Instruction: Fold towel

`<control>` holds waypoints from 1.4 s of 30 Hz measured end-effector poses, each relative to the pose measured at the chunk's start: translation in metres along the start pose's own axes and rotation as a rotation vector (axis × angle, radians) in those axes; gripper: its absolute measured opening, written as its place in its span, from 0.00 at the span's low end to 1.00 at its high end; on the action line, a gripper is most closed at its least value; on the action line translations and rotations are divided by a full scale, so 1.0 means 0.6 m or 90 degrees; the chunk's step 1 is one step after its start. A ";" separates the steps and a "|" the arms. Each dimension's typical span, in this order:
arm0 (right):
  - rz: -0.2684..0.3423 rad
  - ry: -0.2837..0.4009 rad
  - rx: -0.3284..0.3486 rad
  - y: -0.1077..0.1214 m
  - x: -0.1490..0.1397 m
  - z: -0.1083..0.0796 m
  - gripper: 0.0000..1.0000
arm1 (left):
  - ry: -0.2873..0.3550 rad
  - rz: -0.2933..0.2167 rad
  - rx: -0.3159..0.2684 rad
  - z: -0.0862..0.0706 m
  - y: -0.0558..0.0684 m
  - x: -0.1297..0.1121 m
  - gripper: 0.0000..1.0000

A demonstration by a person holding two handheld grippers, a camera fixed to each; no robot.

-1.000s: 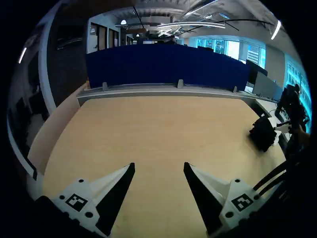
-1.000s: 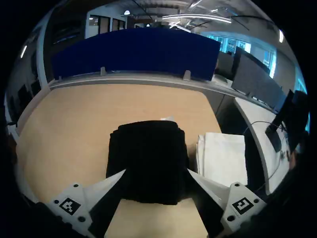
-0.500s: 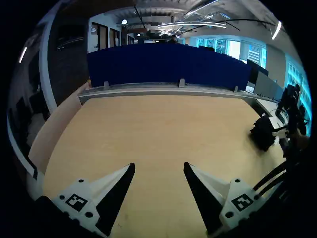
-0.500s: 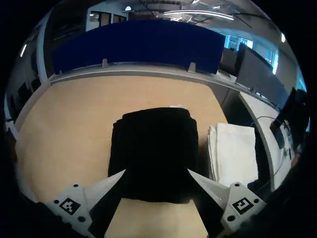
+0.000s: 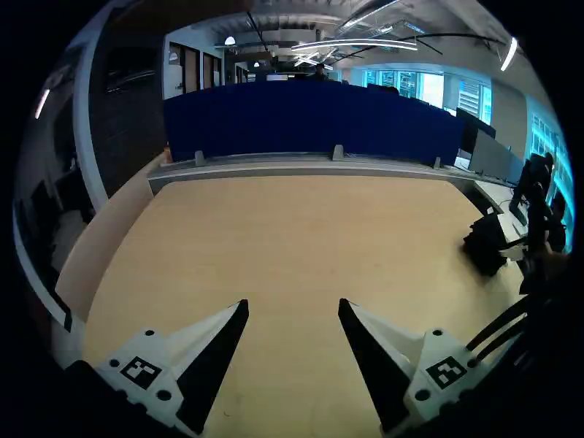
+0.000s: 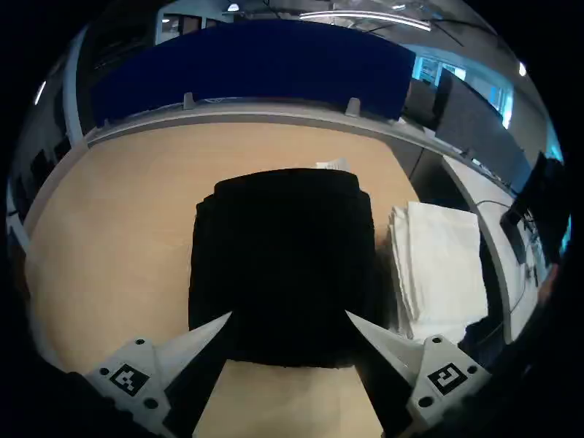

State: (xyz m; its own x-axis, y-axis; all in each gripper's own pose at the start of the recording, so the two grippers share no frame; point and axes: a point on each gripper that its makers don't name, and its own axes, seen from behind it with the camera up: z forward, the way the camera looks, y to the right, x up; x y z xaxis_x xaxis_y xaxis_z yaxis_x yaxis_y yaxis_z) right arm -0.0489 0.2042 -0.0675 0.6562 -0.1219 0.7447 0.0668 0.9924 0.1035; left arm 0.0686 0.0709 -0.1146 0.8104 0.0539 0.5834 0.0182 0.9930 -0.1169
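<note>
A black towel [image 6: 281,263], folded into a thick stack, lies on the light wooden desk [image 6: 117,212]. My right gripper [image 6: 288,315] stands open over its near edge, the fingers wide apart and the towel spreading past both of them. A small white tag [image 6: 332,164] peeks out behind the towel. In the left gripper view the same black towel [image 5: 484,248] sits at the far right of the desk [image 5: 292,226]. My left gripper [image 5: 292,303] hangs open above bare wood, well away from the towel, with nothing between its fingers.
A folded white towel [image 6: 438,266] lies just right of the black one, near the desk's right edge. A blue partition [image 5: 314,120] on a grey rail closes the far side. Beyond the right edge stand another desk with cables [image 6: 511,241] and dark monitors.
The right gripper view has drawn in over the black towel, which now looks larger, with the white towel closer alongside. The left gripper has barely moved.
</note>
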 end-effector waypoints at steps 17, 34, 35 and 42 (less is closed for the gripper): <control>-0.010 0.060 0.004 -0.008 0.100 -0.023 1.00 | 0.003 -0.006 -0.001 0.002 0.001 0.000 0.91; -0.019 0.046 0.014 0.002 0.166 0.054 1.00 | -0.001 -0.017 0.028 -0.013 -0.026 -0.014 0.91; -0.018 0.043 0.014 0.004 0.165 0.058 1.00 | -0.001 -0.018 0.030 -0.013 -0.028 -0.014 0.91; -0.013 0.019 0.009 0.011 0.152 0.085 1.00 | -0.004 -0.021 0.039 -0.016 -0.036 -0.017 0.91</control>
State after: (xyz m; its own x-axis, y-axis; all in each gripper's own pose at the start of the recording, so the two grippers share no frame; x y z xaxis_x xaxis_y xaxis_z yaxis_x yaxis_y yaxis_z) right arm -0.0268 0.1988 0.0348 0.6774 -0.1413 0.7219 0.0695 0.9893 0.1285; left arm 0.0655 0.0481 -0.1261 0.8061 0.0215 0.5914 0.0088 0.9988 -0.0484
